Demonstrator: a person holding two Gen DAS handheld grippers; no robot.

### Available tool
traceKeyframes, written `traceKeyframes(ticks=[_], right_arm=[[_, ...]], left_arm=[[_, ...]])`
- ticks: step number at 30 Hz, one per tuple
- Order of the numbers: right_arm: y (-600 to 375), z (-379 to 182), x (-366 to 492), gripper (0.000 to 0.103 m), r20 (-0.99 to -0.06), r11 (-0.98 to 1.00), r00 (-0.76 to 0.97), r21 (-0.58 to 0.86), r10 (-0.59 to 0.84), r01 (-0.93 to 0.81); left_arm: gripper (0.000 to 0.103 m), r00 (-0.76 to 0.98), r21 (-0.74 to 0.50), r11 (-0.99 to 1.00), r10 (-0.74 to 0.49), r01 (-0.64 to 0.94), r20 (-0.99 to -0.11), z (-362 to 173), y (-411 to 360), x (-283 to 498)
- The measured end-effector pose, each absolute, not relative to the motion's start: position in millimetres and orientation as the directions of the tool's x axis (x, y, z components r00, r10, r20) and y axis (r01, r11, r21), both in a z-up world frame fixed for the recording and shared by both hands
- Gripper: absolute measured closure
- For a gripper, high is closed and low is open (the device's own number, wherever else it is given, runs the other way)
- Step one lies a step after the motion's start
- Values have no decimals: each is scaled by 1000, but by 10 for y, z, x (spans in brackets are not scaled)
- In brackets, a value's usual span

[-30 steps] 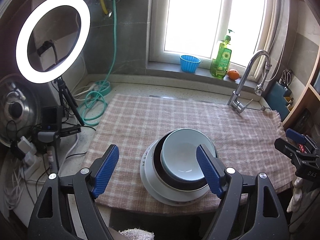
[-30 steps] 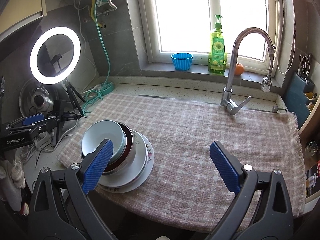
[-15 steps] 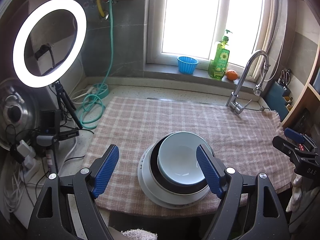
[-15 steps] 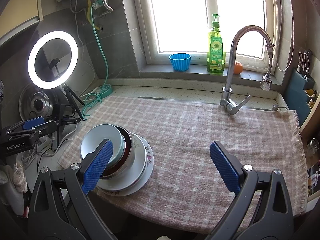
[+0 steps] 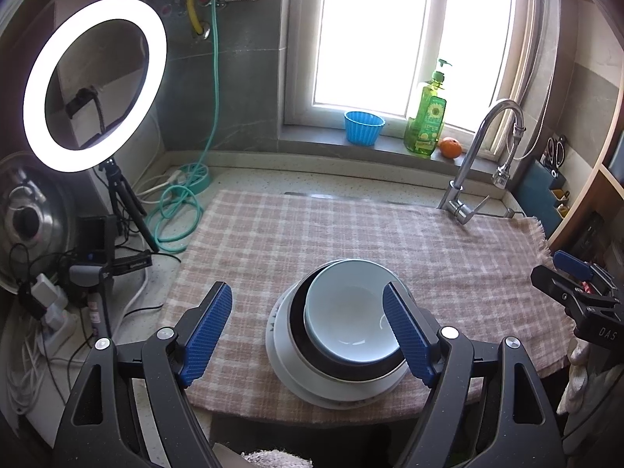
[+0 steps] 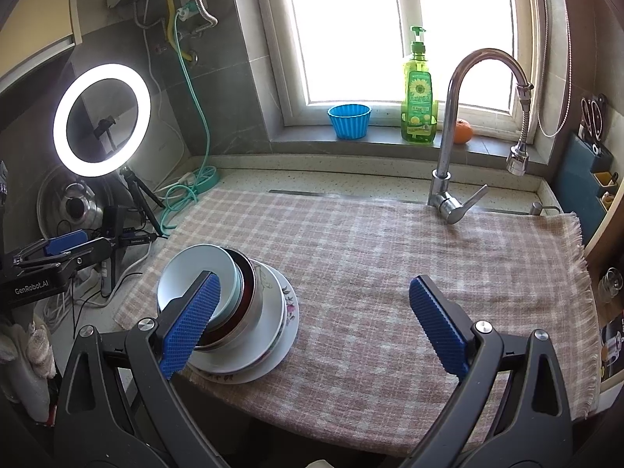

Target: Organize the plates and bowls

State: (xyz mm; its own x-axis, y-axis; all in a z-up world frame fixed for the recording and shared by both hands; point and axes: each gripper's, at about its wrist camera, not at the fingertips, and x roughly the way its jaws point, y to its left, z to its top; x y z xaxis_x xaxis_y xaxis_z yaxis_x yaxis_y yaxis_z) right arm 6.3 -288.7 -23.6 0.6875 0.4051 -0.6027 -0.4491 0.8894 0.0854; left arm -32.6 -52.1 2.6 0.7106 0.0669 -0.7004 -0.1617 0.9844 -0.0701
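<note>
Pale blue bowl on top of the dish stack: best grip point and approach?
Grip the pale blue bowl by its rim, one finger inside and one outside. It sits nested in the dark-rimmed metal bowl, so its lower wall is hidden and only the rim stands clear. Probably come from above at the near edge with the left gripper, which is open and nearest.

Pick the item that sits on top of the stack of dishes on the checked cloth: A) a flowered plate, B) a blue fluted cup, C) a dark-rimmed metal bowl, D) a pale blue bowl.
D: the pale blue bowl nests uppermost, inside the dark-rimmed bowl, with the flowered plate lower in the stack, while the blue fluted cup stands apart on the windowsill.
</note>
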Motion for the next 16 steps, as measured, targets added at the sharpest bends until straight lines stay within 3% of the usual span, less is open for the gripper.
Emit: traceKeyframes(ticks=[16], right_arm=[[-2904,-303,70,4,-622,901,679,102,389,-422]], left_arm=[[23,697,-43,985,88,-169,-712,-36,-528,-275]])
